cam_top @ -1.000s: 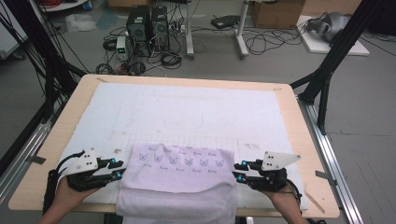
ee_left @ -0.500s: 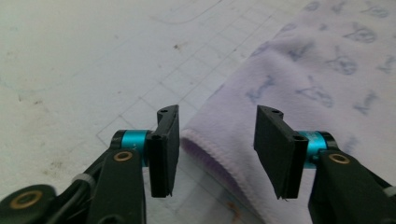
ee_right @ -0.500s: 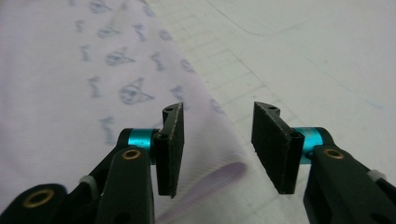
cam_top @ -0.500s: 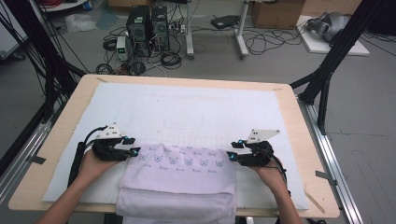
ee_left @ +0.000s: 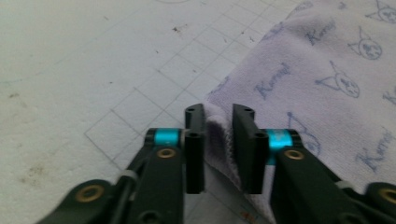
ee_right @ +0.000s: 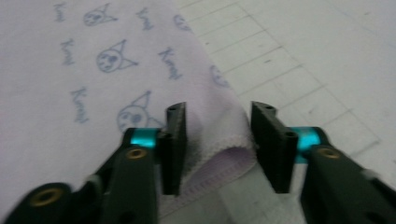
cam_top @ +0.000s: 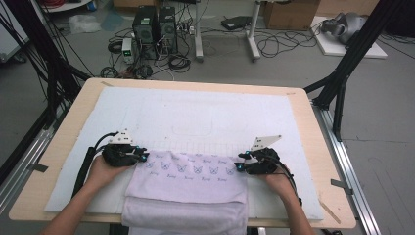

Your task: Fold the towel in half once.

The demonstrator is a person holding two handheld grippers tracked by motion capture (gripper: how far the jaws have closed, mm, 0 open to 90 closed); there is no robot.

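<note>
A pale lilac towel [cam_top: 195,178] with small cat-face prints lies folded at the near edge of the table, its front part hanging over the edge. My left gripper [cam_top: 144,157] is at the towel's far left corner. In the left gripper view the left gripper [ee_left: 218,112] has the towel [ee_left: 327,70] corner bunched tightly between its pads; its jaws have just been closing. My right gripper [cam_top: 240,164] is at the far right corner. In the right gripper view the right gripper [ee_right: 217,109] has also just been closing, and the towel [ee_right: 93,70] hem arches up between its pads.
A white gridded mat [cam_top: 195,112] covers most of the wooden table [cam_top: 313,127]. Black frame posts [cam_top: 342,73] stand at the table's sides. Computer towers [cam_top: 154,27] and cables sit on the floor beyond the far edge.
Both hands moved forward from the near table edge to the towel's far corners. Each gripper's jaws now stand around a corner of the cloth.
</note>
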